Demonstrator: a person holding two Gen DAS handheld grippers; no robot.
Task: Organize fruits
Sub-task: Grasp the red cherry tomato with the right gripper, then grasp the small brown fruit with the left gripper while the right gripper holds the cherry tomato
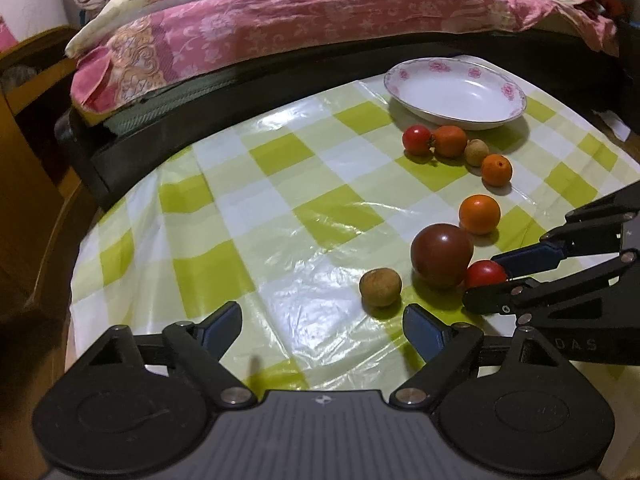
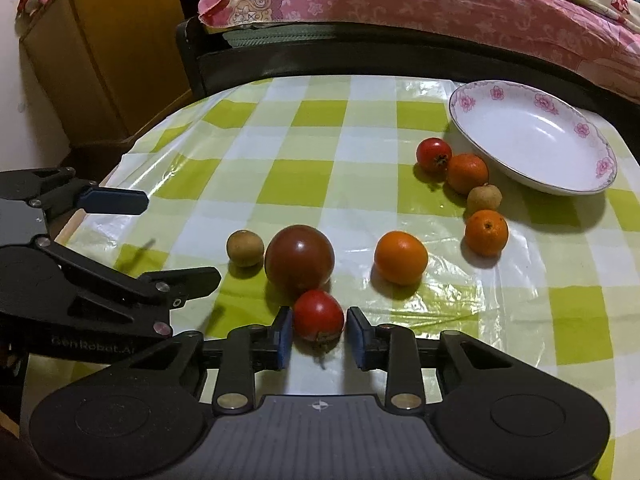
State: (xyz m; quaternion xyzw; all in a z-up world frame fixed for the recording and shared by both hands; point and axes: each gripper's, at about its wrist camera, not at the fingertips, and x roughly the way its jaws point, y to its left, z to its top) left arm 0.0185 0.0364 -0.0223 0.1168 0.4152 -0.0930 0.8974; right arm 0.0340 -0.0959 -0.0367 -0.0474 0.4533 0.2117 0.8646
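My right claw [image 2: 318, 330] brackets the small red tomato [image 2: 318, 314], right pad not quite touching; large dark tomato [image 2: 299, 256] at its 12 o'clock. Left claw [image 1: 322, 326] wide open, empty.

Two low, close views are given, each looking forward and steeply down along its own fingers. The left wrist view is set at the near edge of the checked tablecloth [image 1: 280, 184], facing the bed [image 1: 320, 20] — the fruit is seen off to the right, the plate [image 1: 516, 92] far right. The right wrist view is placed further right and nearer the fruit — a small red tomato [image 2: 318, 314] fills its lower centre. The same cloth, the same plate and the same row of fruit are shared, and each gripper is caught in the other's frame.
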